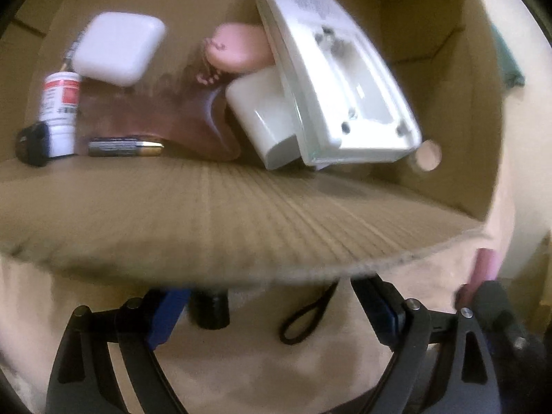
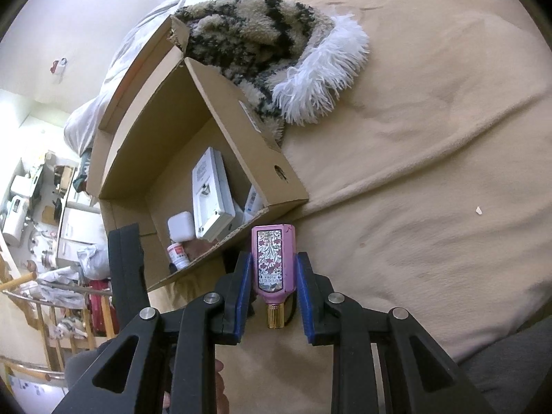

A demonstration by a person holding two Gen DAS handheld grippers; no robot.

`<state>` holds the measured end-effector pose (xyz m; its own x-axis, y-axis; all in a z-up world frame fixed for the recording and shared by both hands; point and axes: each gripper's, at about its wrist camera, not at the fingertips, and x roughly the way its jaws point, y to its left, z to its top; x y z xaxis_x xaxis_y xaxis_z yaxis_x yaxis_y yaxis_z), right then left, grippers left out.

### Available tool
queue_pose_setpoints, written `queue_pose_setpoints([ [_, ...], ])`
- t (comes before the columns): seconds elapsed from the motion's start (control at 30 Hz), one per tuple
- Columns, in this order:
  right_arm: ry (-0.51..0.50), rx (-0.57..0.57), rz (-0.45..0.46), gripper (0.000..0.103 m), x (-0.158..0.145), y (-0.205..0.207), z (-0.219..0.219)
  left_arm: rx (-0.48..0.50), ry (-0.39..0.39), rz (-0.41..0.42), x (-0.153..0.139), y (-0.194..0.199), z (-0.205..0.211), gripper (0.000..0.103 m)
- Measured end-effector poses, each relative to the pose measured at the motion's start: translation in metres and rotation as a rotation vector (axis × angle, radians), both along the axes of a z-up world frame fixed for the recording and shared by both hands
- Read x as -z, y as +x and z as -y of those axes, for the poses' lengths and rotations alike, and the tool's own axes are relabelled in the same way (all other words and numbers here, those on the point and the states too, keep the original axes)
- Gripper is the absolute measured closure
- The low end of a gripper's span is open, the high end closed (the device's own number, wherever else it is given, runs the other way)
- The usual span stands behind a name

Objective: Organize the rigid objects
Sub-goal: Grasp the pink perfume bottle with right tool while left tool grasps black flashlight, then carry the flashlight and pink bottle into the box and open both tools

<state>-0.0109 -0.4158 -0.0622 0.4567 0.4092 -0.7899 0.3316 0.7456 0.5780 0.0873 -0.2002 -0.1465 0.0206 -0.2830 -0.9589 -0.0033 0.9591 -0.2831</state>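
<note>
- The right gripper (image 2: pixel 272 288) clamps a pink perfume bottle (image 2: pixel 273 262), long axis along the fingers, gold cap toward the camera.
- The cardboard box (image 2: pixel 241 131) lies just ahead, left of the fingertips.
- The left gripper (image 1: pixel 272 310) hangs open and empty at the box's near wall.

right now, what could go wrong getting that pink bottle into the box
1. The right hand-held gripper grips the pink bottle by its smooth sides, cap toward the camera; it could slip or twist.
2. The box has a raised near wall with a torn edge; the bottle may catch on it.
3. The white device leans tilted over other items and could shift if bumped. The open left hand-held gripper sits right by that wall, in the way.
</note>
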Motion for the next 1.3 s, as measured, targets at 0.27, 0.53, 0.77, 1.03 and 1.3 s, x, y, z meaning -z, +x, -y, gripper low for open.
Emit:
queue_pose_setpoints([
  [0.27, -0.01, 0.015, -0.001, 0.079, -0.001, -0.002, 0.002, 0.149, 0.205, 0.054, 0.004, -0.003, 0.028, 0.01],
  [0.53, -0.042, -0.029, -0.017, 0.092, 0.002, 0.004, -0.008, 0.196, 0.232, 0.127, -0.014, -0.008, 0.002, 0.084],
  [0.77, -0.01, -0.06, -0.098, 0.089, 0.022, 0.014, -0.016, 0.178, 0.22, 0.128, -0.03, -0.009, -0.058, 0.084],
  [1.03, -0.083, -0.171, -0.206, 0.044, 0.05, 0.038, -0.057, 0.079, 0.224, 0.164, -0.07, -0.016, -0.146, 0.084],
  [1.3, -0.284, -0.367, -0.238, 0.027, 0.062, 0.035, -0.11, 0.048, 0.216, 0.222, -0.103, -0.049, -0.183, 0.084],
])
